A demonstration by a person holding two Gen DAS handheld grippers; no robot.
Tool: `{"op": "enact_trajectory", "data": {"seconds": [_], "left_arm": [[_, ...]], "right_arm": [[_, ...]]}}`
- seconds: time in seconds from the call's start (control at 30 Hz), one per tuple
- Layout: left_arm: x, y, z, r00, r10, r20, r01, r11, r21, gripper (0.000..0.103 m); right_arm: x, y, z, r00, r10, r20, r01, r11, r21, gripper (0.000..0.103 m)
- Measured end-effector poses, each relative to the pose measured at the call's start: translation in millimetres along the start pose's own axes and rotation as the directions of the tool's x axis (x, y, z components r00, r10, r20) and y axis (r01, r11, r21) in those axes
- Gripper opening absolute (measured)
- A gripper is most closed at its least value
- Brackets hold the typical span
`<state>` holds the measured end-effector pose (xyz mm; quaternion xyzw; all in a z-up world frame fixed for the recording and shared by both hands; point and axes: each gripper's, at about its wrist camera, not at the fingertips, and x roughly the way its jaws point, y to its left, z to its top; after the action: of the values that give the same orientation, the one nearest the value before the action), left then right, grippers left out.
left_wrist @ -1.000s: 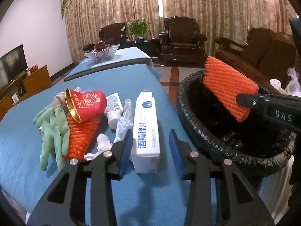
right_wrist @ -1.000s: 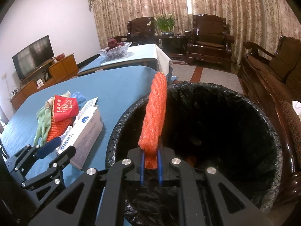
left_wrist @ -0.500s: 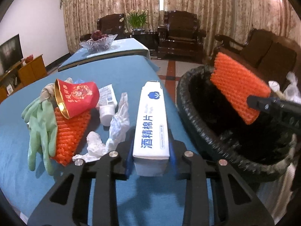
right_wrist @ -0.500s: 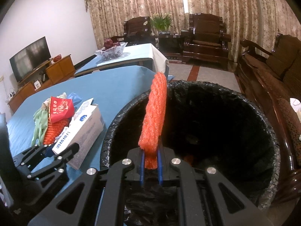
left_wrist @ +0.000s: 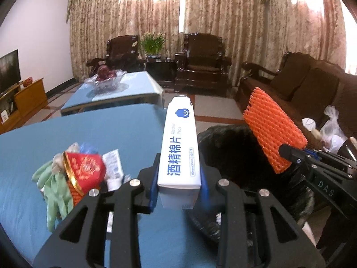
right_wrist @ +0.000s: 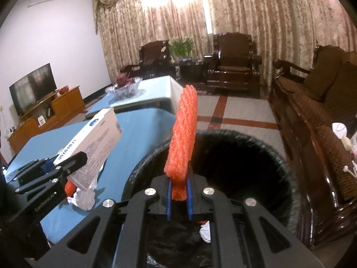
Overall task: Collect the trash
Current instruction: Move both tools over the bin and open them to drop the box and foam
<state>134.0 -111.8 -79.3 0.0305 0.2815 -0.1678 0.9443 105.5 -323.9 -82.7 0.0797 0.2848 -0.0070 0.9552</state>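
Observation:
My left gripper (left_wrist: 178, 187) is shut on a long white alcohol-pads box (left_wrist: 179, 147) and holds it in the air above the blue table (left_wrist: 89, 129). In the right wrist view that box (right_wrist: 96, 143) hangs at the left. An orange foam net (right_wrist: 183, 134) stands upright in my right gripper (right_wrist: 178, 197), which is shut on it over the black-lined trash bin (right_wrist: 287, 178). From the left wrist view the net (left_wrist: 272, 131) shows at the right, above the bin (left_wrist: 223, 147). On the table lie a red paper cup (left_wrist: 86, 169), green gloves (left_wrist: 55, 189), another orange net and white wrappers.
A second blue table with a glass fruit bowl (left_wrist: 104, 80) stands behind. Dark wooden armchairs (left_wrist: 200, 62) and a sofa (right_wrist: 316, 102) line the back and right. A TV (right_wrist: 33, 89) on a wooden cabinet is at the left. White scraps lie inside the bin.
My left gripper closed on the white box and lifted it off the table. My right gripper rose a little with the orange net still held over the bin.

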Motion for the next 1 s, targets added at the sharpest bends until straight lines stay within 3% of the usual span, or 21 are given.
{"op": "enact_trajectory", "data": {"seconds": [0.3, 0.6, 0.77, 0.8, 0.87, 0.93, 1.0], "left_arm": [[8, -37, 18, 0.997, -0.080, 0.004, 0.080, 0.997, 0.010, 0.029], [45, -77, 16, 0.985, -0.156, -0.069, 0.159, 0.987, 0.032, 0.030], [58, -82, 16, 0.980, -0.172, -0.097, 0.176, 0.984, 0.033, 0.036], [58, -82, 17, 0.980, -0.174, -0.097, 0.178, 0.984, 0.031, 0.047], [56, -77, 15, 0.982, -0.168, -0.084, 0.171, 0.985, 0.023, 0.057], [53, -73, 15, 0.985, -0.158, -0.075, 0.161, 0.987, 0.022, 0.064], [48, -68, 17, 0.988, -0.144, -0.061, 0.146, 0.989, 0.022, 0.072]], "right_arm": [[-19, -30, 10, 0.997, -0.073, 0.018, 0.073, 0.997, 0.023, 0.011], [-11, -70, -6, 0.989, -0.141, -0.040, 0.144, 0.987, 0.074, 0.011], [3, -87, -15, 0.984, -0.157, -0.079, 0.165, 0.981, 0.103, 0.015], [4, -89, -16, 0.983, -0.163, -0.084, 0.171, 0.979, 0.106, 0.017], [5, -93, -19, 0.980, -0.177, -0.088, 0.186, 0.976, 0.114, 0.037], [3, -93, -20, 0.977, -0.198, -0.080, 0.207, 0.971, 0.118, 0.066], [-1, -90, -19, 0.974, -0.217, -0.059, 0.223, 0.968, 0.114, 0.086]]}}
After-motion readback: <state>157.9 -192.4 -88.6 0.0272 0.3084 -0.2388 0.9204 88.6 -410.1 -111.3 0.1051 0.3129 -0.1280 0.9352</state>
